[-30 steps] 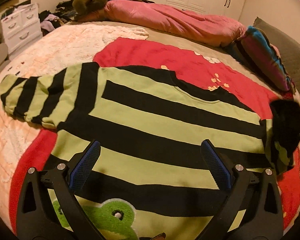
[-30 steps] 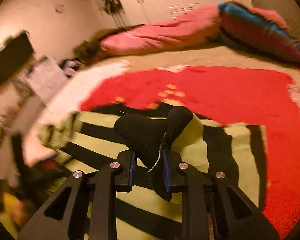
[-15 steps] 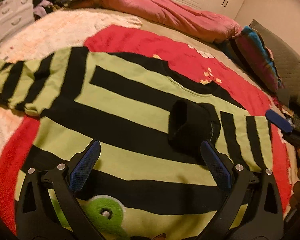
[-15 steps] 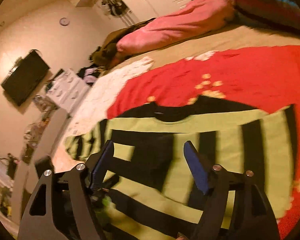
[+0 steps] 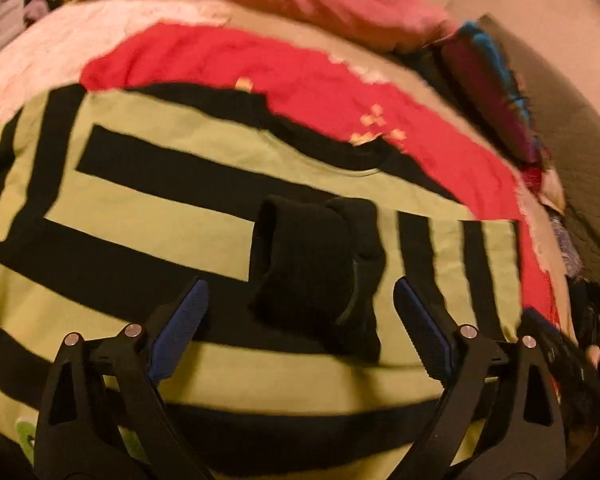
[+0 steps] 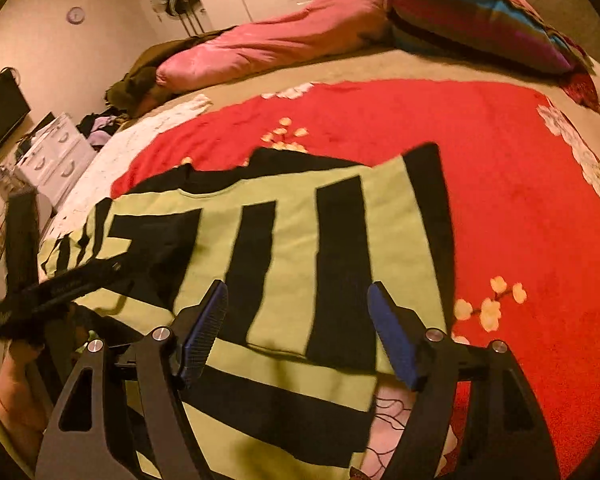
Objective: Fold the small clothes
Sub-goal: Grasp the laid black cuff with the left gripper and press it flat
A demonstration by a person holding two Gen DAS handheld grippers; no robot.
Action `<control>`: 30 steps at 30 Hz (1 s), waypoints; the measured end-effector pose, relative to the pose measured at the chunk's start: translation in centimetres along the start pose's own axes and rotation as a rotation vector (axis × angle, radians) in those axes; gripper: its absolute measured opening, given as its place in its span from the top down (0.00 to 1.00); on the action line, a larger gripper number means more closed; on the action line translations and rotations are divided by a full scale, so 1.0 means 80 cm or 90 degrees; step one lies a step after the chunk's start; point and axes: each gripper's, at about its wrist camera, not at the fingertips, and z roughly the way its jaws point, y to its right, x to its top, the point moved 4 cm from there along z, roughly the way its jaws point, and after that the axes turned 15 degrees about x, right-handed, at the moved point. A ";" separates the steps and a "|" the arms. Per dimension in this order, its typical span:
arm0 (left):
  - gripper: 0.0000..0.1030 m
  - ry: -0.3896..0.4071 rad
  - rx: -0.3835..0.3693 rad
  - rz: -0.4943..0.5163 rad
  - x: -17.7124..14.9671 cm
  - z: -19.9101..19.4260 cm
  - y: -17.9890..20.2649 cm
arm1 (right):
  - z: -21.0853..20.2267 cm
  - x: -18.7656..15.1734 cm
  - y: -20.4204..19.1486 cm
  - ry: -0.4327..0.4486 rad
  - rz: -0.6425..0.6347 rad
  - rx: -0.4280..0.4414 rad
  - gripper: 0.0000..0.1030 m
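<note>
Red blanket [image 6: 500, 184] bare beyond striped sweater [image 6: 300, 248] hem.

Folded sleeve cuff [image 5: 316, 276] bunched atop sweater [image 5: 160, 200]; red blanket [image 6: 520, 200] beside it bare

- No wording is coming through legibly in either view.
- Pale lettering is showing on the black strap [image 6: 66, 286] at the left of the right wrist frame, but it is blurring past reading.
</note>
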 end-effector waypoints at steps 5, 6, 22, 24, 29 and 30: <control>0.40 -0.037 0.015 -0.032 0.002 0.034 0.016 | -0.006 0.001 0.011 0.011 0.034 -0.006 0.31; 0.46 -0.030 0.029 -0.014 0.000 0.034 0.018 | -0.007 0.001 0.012 0.011 0.037 -0.008 0.31; 0.72 0.182 0.098 -0.006 0.052 -0.055 -0.054 | 0.022 -0.003 -0.024 -0.014 0.010 -0.002 0.31; 0.72 0.180 0.114 -0.006 0.051 -0.052 -0.064 | 0.031 -0.004 -0.030 -0.023 0.005 -0.002 0.31; 0.70 0.133 0.131 -0.009 0.042 -0.028 -0.087 | 0.045 0.000 -0.039 -0.032 -0.009 -0.016 0.31; 0.69 0.125 0.135 -0.009 0.042 -0.024 -0.088 | 0.046 0.004 -0.040 -0.028 -0.010 -0.024 0.31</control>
